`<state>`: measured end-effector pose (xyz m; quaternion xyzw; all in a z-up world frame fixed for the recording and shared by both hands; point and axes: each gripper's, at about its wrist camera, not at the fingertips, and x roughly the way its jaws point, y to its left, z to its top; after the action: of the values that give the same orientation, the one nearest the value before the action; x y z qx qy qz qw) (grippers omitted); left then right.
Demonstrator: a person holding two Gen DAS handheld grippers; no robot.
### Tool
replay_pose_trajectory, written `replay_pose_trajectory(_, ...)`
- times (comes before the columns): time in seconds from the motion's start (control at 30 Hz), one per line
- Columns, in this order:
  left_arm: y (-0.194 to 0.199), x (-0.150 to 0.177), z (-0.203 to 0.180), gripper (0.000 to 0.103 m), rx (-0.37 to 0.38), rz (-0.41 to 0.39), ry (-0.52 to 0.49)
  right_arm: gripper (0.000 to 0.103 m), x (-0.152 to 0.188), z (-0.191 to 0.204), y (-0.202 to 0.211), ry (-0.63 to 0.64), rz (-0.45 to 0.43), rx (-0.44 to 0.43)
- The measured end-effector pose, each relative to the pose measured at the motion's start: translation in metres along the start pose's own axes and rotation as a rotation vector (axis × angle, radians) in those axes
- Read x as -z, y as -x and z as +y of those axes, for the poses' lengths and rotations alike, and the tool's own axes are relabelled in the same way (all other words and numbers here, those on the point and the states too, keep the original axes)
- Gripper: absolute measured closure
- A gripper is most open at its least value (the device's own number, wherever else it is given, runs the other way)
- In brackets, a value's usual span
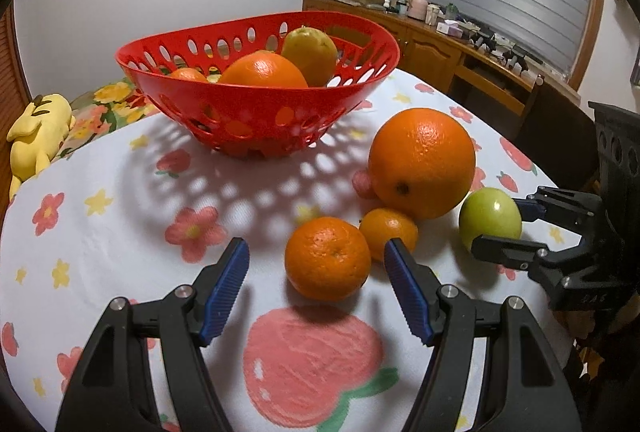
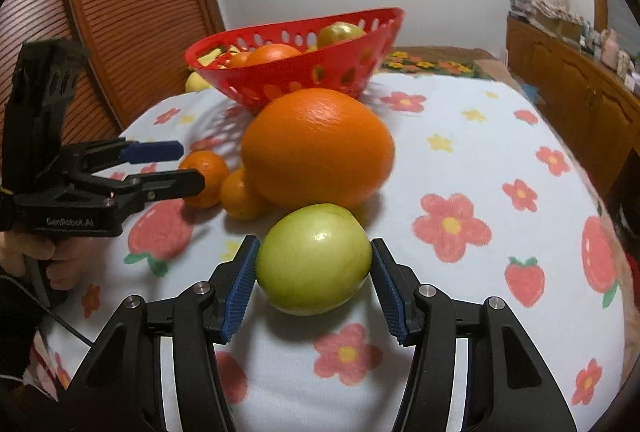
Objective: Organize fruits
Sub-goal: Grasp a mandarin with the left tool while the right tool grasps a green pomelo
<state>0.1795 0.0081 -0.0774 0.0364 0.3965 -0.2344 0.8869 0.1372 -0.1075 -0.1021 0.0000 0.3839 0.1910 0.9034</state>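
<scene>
We judged the right gripper (image 2: 314, 286), jaws flanking the green apple (image 2: 314, 258) without clearly pressing, should close centred, while the left gripper (image 1: 316, 268) stood half-open around the mandarin (image 1: 327, 258) at the apple's nine o'clock.

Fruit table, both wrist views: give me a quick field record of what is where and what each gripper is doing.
basket: red basket at the far side of the table, already holds oranges and a yellow-green fruit
loose fruit: large orange, two mandarins, green apple, all on the tablecloth
left gripper: open, nearer mandarin between its fingers, no contact
right gripper: straddles the green apple, small gaps at the pads, not gripped yet
</scene>
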Motion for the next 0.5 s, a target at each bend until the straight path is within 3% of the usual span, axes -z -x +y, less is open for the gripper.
replay_pose_trajectory(0.33,-0.0104,0.0031,0.0038,0.043,0.028,0.042,0.040,0.046,0.0020,-0.0028,0.0049,-0.017,-0.030,-0.016)
replay_pose_trajectory(0.5,-0.0086,0.0028,0.0045,0.059,0.059,0.037,0.054,0.046,0.0025,-0.0041,0.0050,-0.021,-0.031,-0.018)
